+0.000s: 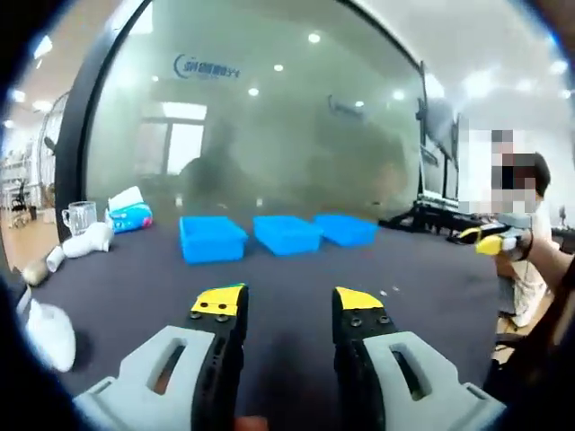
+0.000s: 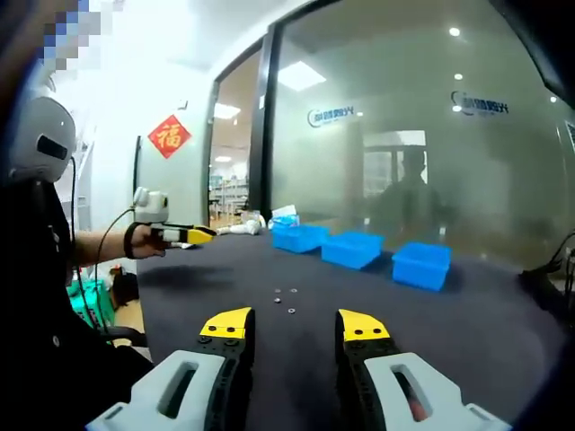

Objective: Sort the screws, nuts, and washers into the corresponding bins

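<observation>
Hovering left gripper [image 1: 287, 314]: jaws apart, empty
right gripper [image 2: 295, 328]: jaws apart, empty
bins [image 1: 286, 233]: three blue, on desk [image 1: 135, 296] ahead of jaws
small parts [image 2: 289, 300]: loose, just beyond right jaws

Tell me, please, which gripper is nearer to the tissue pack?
Left. The left gripper faces the bins with the tissue pack ahead to its left; the right gripper sees the pack beyond the whole row of bins.
</observation>
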Motion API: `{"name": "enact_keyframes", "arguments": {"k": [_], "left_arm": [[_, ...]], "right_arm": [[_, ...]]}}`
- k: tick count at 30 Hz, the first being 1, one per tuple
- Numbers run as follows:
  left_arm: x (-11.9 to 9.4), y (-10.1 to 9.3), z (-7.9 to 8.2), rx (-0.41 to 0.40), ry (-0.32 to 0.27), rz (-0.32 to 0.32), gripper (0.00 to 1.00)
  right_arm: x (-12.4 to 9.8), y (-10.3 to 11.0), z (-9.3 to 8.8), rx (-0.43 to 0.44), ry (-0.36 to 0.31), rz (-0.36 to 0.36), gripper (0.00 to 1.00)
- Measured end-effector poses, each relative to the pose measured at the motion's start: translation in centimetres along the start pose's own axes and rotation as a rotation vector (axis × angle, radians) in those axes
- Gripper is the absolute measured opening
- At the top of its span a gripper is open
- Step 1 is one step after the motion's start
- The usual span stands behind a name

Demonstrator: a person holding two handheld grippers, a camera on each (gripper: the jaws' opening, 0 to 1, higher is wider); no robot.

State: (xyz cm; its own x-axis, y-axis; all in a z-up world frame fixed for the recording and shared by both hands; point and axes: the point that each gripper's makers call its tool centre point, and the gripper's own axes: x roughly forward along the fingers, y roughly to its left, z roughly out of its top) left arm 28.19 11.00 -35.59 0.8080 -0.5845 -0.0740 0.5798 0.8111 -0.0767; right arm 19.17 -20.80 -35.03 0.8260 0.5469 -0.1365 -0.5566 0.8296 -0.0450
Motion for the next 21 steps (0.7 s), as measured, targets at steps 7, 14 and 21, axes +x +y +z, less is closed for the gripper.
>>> {"name": "enact_keyframes", "arguments": {"k": [7, 14, 21], "left_arm": [[-2.3, -1.5, -1.1, 0.031, 0.019, -0.017, 0.39], [-2.4, -1.7, -1.3, 0.029, 0.023, -0.03, 0.39], [-2.1, -2.9, -1.8, 0.046, 0.048, -0.12, 0.39]], "right_arm": [[0.1, -0.3, 0.1, 0.007, -0.008, -0.005, 0.32], [0.4, -0.1, -0.2, 0.013, -0.007, 0.002, 0.32], [0.1, -0.1, -0.8, 0.022, 0.006, 0.008, 0.32]]}}
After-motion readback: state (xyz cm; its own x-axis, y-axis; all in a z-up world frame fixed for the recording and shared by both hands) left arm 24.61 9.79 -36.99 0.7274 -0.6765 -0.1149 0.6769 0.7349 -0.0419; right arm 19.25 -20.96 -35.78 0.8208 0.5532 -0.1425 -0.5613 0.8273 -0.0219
